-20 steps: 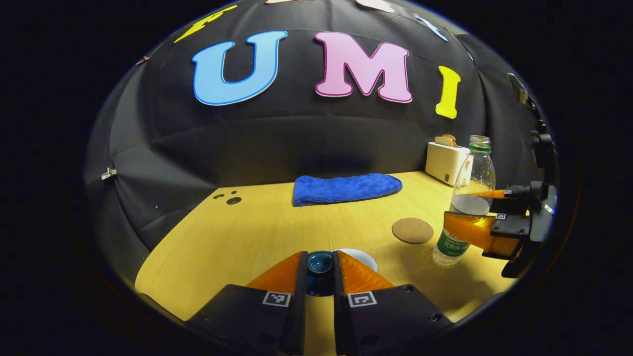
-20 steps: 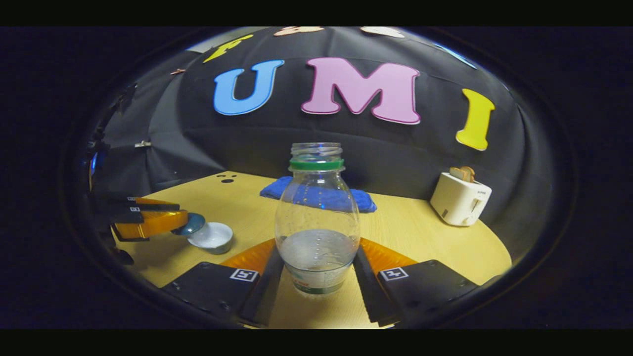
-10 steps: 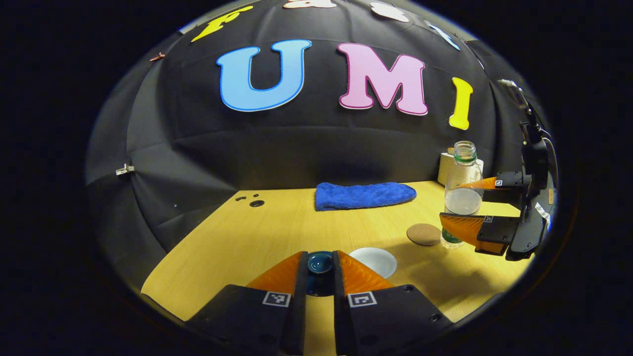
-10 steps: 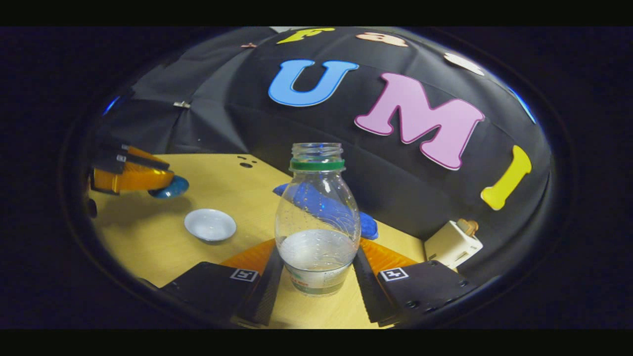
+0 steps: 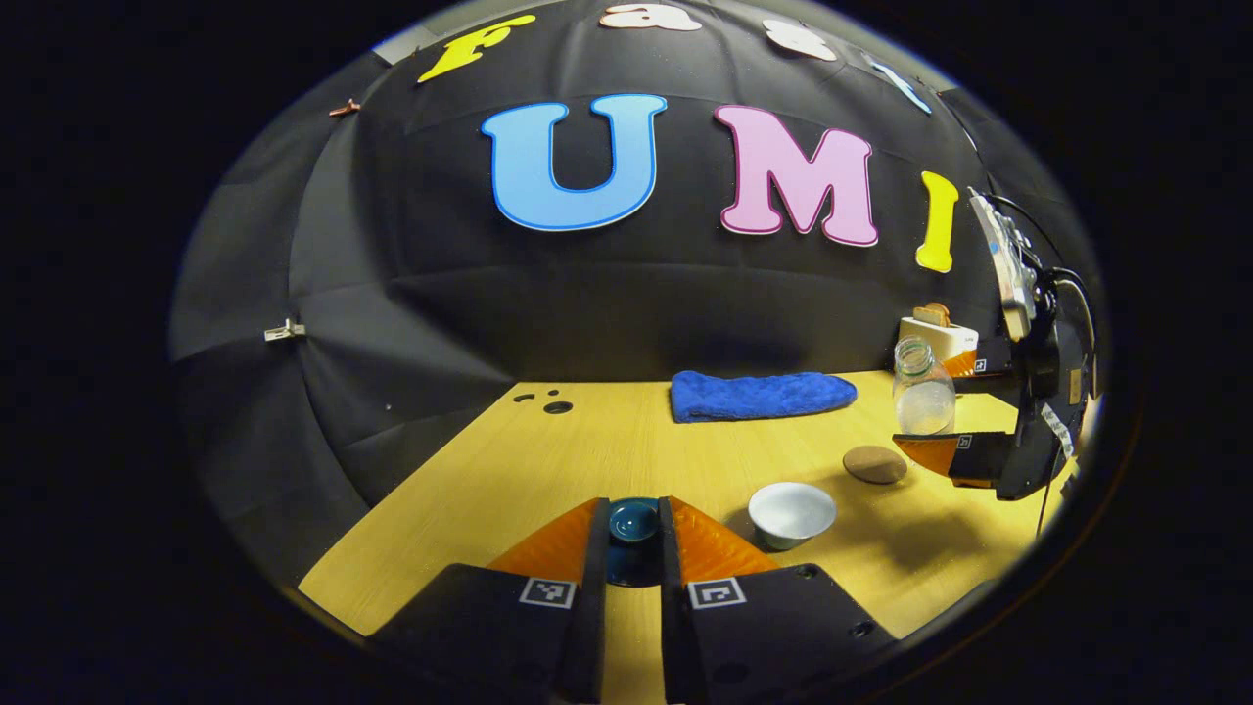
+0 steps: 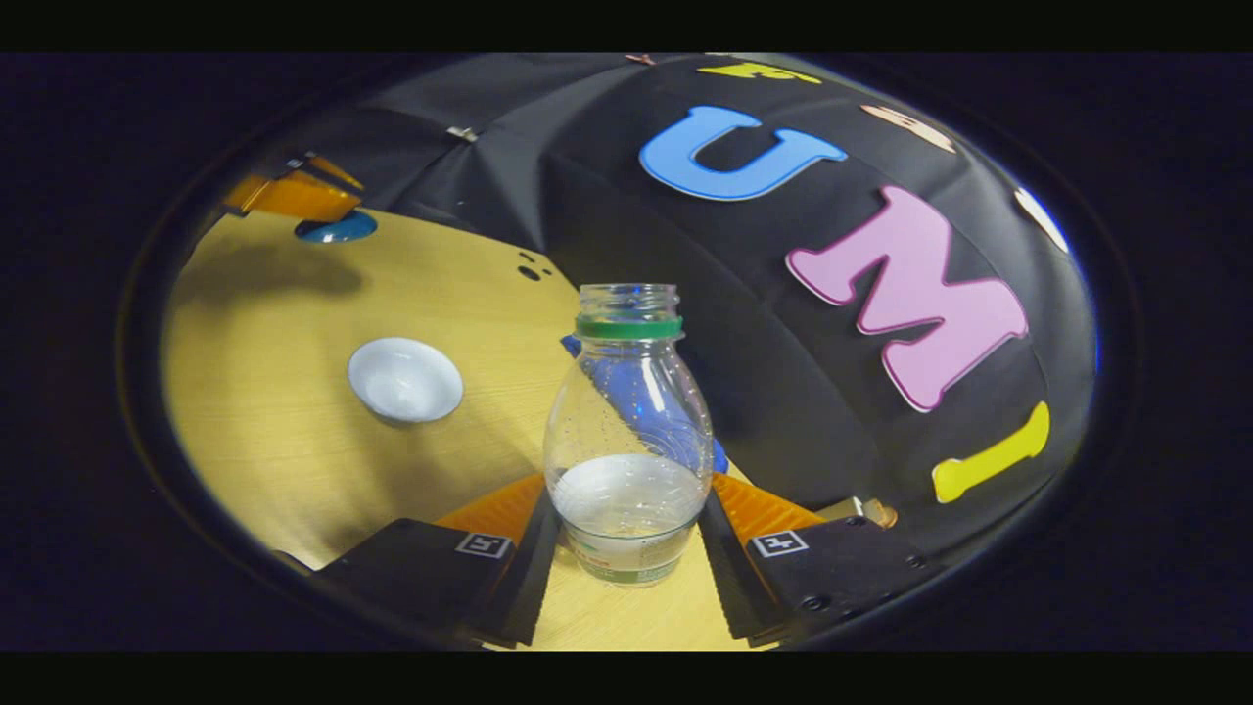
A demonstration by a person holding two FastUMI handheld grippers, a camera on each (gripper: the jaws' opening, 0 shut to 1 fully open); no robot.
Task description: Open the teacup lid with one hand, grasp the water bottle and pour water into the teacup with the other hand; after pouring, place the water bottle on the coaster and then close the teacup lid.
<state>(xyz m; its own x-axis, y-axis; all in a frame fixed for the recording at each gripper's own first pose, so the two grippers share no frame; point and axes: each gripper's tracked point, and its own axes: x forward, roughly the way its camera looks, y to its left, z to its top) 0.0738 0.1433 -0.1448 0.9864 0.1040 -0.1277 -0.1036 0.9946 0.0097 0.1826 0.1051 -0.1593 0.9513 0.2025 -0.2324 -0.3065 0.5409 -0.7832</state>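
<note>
My left gripper is clamped tight on the dark teal round ceramic lid, held up off the light wooden table. My right gripper has both fingers pressed on the clear plastic water bottle with green neck ring, uncapped, part full, lifted and tilted. The white open teacup sits on the table, near the round brown cork coaster. A blue folded towel lies by the back wall.
</note>
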